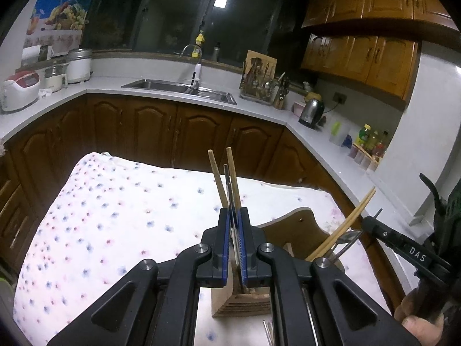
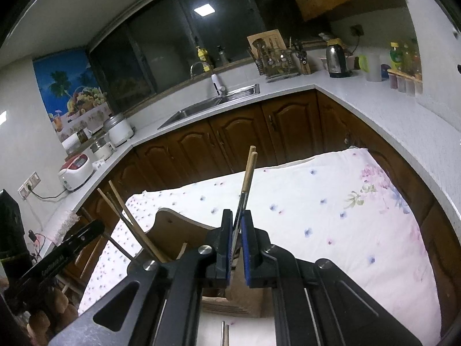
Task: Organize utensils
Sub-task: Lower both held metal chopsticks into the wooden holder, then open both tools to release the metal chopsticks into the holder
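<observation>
My left gripper [image 1: 234,216] is shut on a bundle of two wooden chopsticks [image 1: 223,178] and a metal utensil handle, held upright over a wooden utensil holder [image 1: 242,305] on the flowered tablecloth. My right gripper [image 2: 236,219] is shut on a pair of wooden chopsticks [image 2: 249,170] with a dark metal utensil beside them, also above the holder [image 2: 178,230]. The right gripper shows at the right of the left wrist view [image 1: 371,222], with its chopsticks [image 1: 345,225] leaning out. The left gripper's body shows at the left of the right wrist view.
The table carries a white flowered cloth [image 1: 115,216]. More utensils lie on it at the near edge [image 2: 224,333]. Beyond are brown cabinets, a white counter with a sink [image 1: 184,88], rice cooker [image 1: 20,89], kettle [image 1: 312,112] and a cutlery rack [image 1: 259,86].
</observation>
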The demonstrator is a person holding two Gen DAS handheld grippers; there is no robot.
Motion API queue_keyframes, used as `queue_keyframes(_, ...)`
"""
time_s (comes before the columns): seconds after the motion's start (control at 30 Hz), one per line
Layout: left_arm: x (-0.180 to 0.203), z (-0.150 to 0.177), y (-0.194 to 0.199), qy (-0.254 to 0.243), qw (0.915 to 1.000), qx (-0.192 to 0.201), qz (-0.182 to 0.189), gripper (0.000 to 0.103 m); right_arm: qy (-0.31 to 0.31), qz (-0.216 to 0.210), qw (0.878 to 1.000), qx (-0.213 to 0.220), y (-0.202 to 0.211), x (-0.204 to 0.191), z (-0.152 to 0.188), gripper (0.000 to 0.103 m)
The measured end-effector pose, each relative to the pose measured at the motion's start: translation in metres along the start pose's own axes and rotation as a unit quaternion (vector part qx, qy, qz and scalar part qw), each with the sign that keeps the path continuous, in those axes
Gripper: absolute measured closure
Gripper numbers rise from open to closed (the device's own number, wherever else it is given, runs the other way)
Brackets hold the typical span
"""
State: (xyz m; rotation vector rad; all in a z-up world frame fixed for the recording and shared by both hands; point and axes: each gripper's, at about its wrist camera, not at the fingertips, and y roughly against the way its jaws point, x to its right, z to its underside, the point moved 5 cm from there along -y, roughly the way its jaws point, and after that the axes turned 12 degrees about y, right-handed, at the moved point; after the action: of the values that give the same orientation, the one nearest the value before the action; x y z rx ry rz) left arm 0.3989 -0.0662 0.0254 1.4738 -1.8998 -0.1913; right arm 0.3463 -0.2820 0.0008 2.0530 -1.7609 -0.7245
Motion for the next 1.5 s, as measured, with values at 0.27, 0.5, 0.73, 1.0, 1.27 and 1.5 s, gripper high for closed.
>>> queue_keyframes(0.27,0.004,0.003,-0.001,0.003,1.0,-0.009,0.002,0.099,0.018,0.001,1.0,0.001,-0.001,-0.007,-0.002,0.097)
queue_keyframes(0.5,0.006,0.0,-0.001,0.002,0.9999,-0.015,-0.001,0.099,0.034,0.004,0.999,-0.002,-0.001,-0.013,-0.004,0.097)
queue_keyframes(0.73,0.007,-0.005,-0.001,0.004,0.9998,-0.019,-0.003,0.099,0.041,0.006,0.999,-0.004,-0.001,-0.014,-0.004,0.093)
queue_keyframes(1.0,0.008,-0.005,-0.004,0.006,0.9996,-0.027,-0.006,0.098,0.04,0.008,0.999,-0.004,-0.001,-0.014,-0.004,0.093)
queue_keyframes(1.27,0.009,-0.004,-0.006,0.008,0.9995,-0.031,-0.007,0.097,0.034,0.011,0.999,-0.005,-0.003,-0.01,0.0,0.083)
queue_keyframes(1.5,0.008,-0.004,-0.007,0.01,0.9994,-0.031,-0.013,0.086,0.024,0.004,1.0,-0.01,-0.007,-0.006,0.005,0.077)
